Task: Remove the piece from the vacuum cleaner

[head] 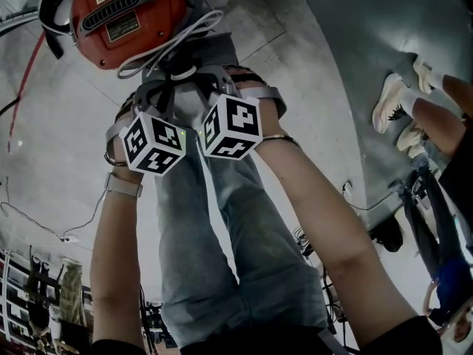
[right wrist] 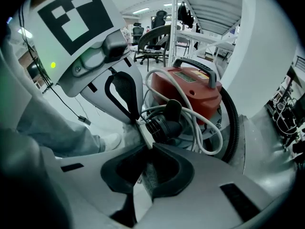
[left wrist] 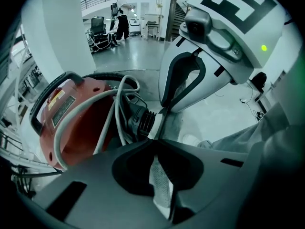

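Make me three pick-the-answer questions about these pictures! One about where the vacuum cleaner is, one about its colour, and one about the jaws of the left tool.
1. Where does the vacuum cleaner stand?
A) on a table
B) on the floor, ahead of the person's legs
C) on a chair

2. What colour is its body?
A) blue
B) yellow
C) red

3. How do the jaws of the left tool stand?
A) tips together
B) wide apart
C) out of sight

Answers:
1 B: the head view shows grey floor beside it.
2 C: its shell is red in every view.
3 A: the left gripper view shows the tips meeting.
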`<act>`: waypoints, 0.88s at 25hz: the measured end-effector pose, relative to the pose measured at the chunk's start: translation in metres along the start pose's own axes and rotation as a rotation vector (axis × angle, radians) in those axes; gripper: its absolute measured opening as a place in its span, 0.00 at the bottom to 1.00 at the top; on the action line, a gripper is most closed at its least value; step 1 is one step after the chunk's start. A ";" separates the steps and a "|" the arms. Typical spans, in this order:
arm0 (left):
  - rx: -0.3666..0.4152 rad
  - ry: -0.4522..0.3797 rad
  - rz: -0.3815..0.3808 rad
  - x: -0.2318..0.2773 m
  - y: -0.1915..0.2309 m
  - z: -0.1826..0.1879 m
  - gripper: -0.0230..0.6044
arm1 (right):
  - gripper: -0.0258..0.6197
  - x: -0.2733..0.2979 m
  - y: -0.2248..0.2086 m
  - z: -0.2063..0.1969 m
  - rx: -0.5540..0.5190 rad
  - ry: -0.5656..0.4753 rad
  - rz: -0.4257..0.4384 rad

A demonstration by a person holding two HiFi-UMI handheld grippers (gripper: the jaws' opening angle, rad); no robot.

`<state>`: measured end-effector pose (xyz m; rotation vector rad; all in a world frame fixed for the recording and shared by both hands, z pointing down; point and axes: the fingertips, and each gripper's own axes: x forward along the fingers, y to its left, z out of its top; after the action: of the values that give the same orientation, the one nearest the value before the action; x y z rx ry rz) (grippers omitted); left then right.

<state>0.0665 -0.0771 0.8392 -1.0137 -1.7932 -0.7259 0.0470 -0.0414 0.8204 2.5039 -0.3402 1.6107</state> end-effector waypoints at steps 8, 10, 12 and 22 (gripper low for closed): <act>-0.022 0.014 -0.002 0.000 -0.001 0.000 0.10 | 0.13 0.001 0.000 0.000 0.000 0.006 0.010; -0.033 0.018 -0.009 0.000 0.000 -0.001 0.10 | 0.13 0.001 0.000 0.000 0.001 0.005 0.013; -0.041 0.018 -0.019 0.000 -0.001 0.000 0.10 | 0.13 0.000 0.000 0.000 0.006 0.006 0.019; -0.070 0.038 -0.065 -0.002 -0.002 0.000 0.10 | 0.13 -0.001 0.001 0.000 0.030 0.021 0.057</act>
<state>0.0653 -0.0784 0.8374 -0.9845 -1.7858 -0.8475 0.0461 -0.0421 0.8193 2.5196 -0.3909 1.6732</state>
